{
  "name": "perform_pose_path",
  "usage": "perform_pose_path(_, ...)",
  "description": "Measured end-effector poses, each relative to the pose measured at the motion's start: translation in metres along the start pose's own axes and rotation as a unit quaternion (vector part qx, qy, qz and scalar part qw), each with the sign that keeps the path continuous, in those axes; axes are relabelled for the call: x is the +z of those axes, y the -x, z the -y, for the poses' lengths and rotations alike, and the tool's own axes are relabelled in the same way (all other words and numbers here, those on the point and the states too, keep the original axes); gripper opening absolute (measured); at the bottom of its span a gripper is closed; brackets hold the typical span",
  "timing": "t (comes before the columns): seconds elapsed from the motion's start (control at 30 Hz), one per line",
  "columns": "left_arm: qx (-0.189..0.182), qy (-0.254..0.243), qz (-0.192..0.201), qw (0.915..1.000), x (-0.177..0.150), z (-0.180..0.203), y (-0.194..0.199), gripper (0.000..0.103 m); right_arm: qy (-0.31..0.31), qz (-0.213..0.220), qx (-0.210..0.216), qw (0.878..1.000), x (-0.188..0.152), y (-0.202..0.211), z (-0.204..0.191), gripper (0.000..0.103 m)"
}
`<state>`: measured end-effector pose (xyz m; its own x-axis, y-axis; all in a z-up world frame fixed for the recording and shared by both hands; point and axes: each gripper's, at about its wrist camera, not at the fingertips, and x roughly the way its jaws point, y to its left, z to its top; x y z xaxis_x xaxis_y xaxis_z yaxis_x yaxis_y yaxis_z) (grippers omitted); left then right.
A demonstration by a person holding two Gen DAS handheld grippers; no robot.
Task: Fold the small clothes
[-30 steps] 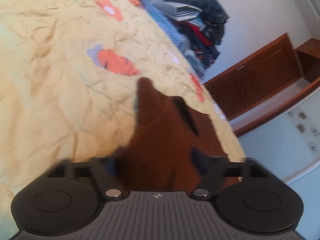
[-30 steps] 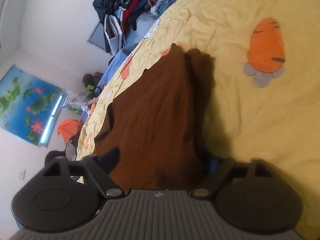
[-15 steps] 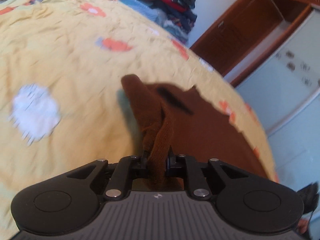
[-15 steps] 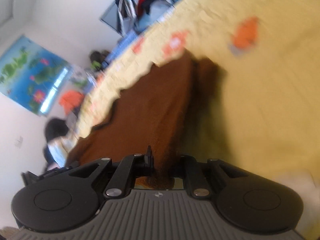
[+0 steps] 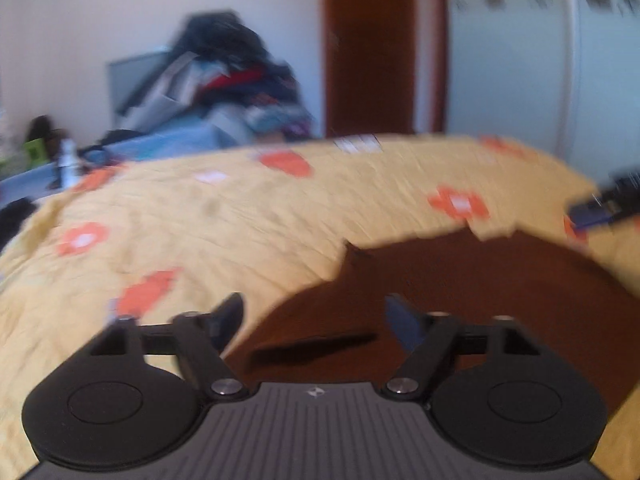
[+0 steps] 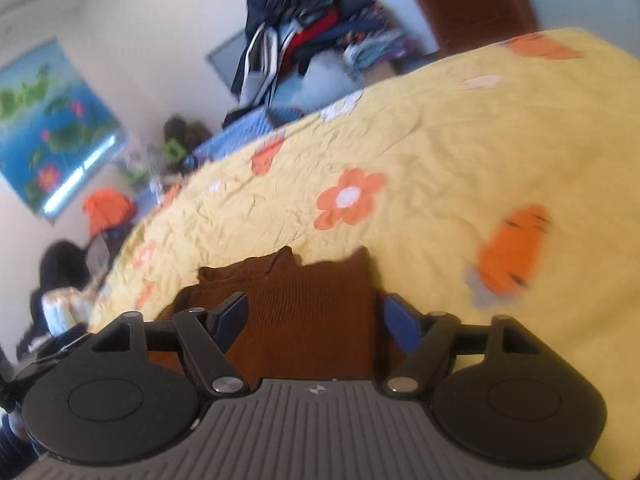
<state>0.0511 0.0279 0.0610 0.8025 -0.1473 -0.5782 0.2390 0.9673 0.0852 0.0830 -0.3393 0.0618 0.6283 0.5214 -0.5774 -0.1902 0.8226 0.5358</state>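
Lying flat on the yellow quilt (image 6: 460,152), the brown garment (image 6: 304,312) sits directly under and ahead of both grippers. In the right wrist view it runs as a ribbed band straight away from the camera, its long axis in line with the gripper's pointing direction, and its far end shows two small peaks against the quilt. The right gripper (image 6: 314,316) has just been opening; its jaws now stand apart on either side of the band, and the cloth lies below them, not pinched. In the left wrist view the garment (image 5: 460,288) spreads wider, from between the fingers out toward the right edge of the picture, where a blurred dark and blue tip appears, probably the other gripper. The left gripper (image 5: 314,316) has also just been opening, and its jaws are apart with nothing clamped. A fold seems to have been laid and let go. For a next crosswise fold, the near end lies closest to both grippers, with the right one centred on the band. A clothes pile (image 6: 312,36) sits well beyond.
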Motion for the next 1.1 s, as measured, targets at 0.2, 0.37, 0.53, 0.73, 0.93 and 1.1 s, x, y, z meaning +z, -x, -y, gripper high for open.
perform_pose_path(0.2, 0.012, -0.045, -0.072, 0.9963, 0.0, 0.017, -0.058, 0.034, 0.045, -0.072, -0.057, 0.995, 0.013, -0.083, -0.014, 0.066)
perform_pose_path(0.37, -0.088, -0.042, -0.053, 0.9938, -0.003, 0.016, -0.039, 0.036, 0.07, -0.072, -0.051, 0.994, 0.01, -0.089, -0.018, 0.066)
perform_pose_path(0.53, -0.027, -0.089, -0.072, 0.9931, -0.014, 0.022, -0.054, 0.036, 0.053, -0.064, -0.033, 0.996, 0.009, -0.081, -0.011, 0.065)
perform_pose_path(0.73, -0.007, -0.101, -0.064, 0.9928, -0.009, 0.023, -0.057, 0.034, 0.064, -0.068, -0.041, 0.995, 0.009, -0.085, -0.015, 0.055)
perform_pose_path(0.93, 0.019, -0.065, -0.03, 0.9972, 0.013, 0.003, -0.061, 0.007, 0.044, -0.049, -0.015, 0.998, 0.015, -0.074, -0.01, 0.017)
perform_pose_path(1.1, 0.068, -0.039, -0.049, 0.9957, 0.024, -0.021, -0.093, 0.007, 0.019, -0.012, -0.017, 1.0, 0.027, -0.06, -0.002, 0.017)
